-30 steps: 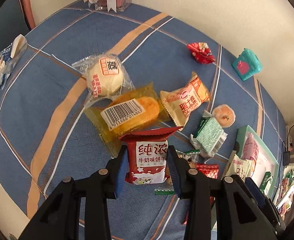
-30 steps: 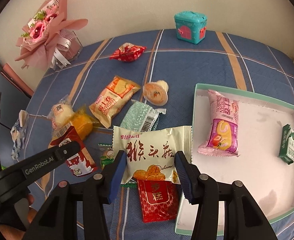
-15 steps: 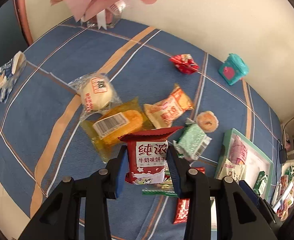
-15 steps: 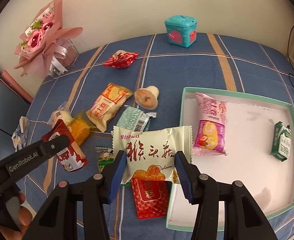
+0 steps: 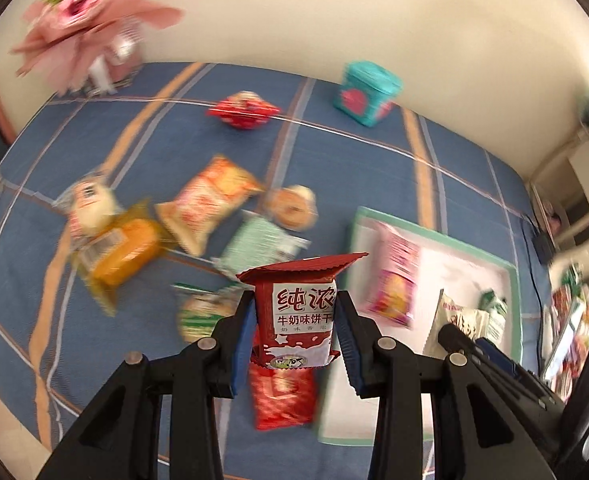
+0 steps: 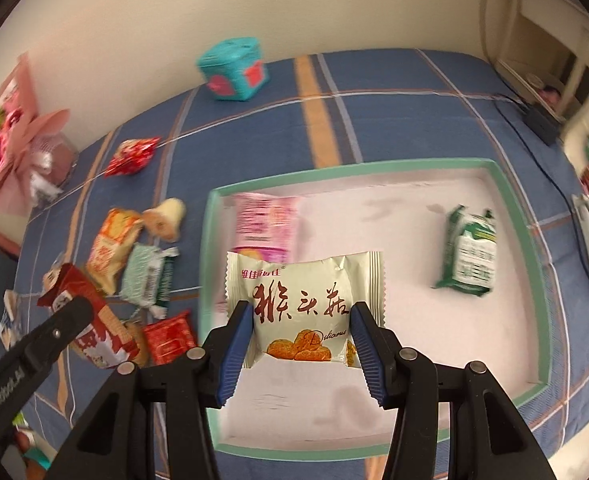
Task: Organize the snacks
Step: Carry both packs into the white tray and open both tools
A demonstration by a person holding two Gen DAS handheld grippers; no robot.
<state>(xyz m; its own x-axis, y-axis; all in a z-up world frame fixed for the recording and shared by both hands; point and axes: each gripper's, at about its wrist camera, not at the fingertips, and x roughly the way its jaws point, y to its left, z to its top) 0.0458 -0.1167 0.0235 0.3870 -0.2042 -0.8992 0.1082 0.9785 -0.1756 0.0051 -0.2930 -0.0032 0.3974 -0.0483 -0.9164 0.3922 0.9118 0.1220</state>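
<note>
My left gripper (image 5: 294, 320) is shut on a red milk biscuit packet (image 5: 300, 316), held above the blue cloth near the left edge of the green-rimmed tray (image 5: 512, 276). My right gripper (image 6: 300, 328) is shut on a white cookie packet (image 6: 304, 300), held over the tray (image 6: 514, 216). Inside the tray lie a pink packet (image 6: 266, 224) and a green packet (image 6: 470, 252). The left gripper and its red packet (image 6: 90, 324) show at the left of the right wrist view.
Loose snacks lie on the cloth left of the tray: an orange packet (image 5: 208, 200), a yellow cake (image 5: 122, 248), a round bun (image 5: 88, 204), a mint-green packet (image 5: 258, 244), a small cup cake (image 5: 292, 208), red packets (image 5: 284, 396) (image 5: 242, 114). A teal box (image 5: 368, 92) and pink bouquet (image 5: 86, 20) stand at the back.
Both grippers have swung right toward the tray, each still holding its packet. The right gripper's white packet now hangs over the tray floor; the left's red packet is near the tray's left edge.
</note>
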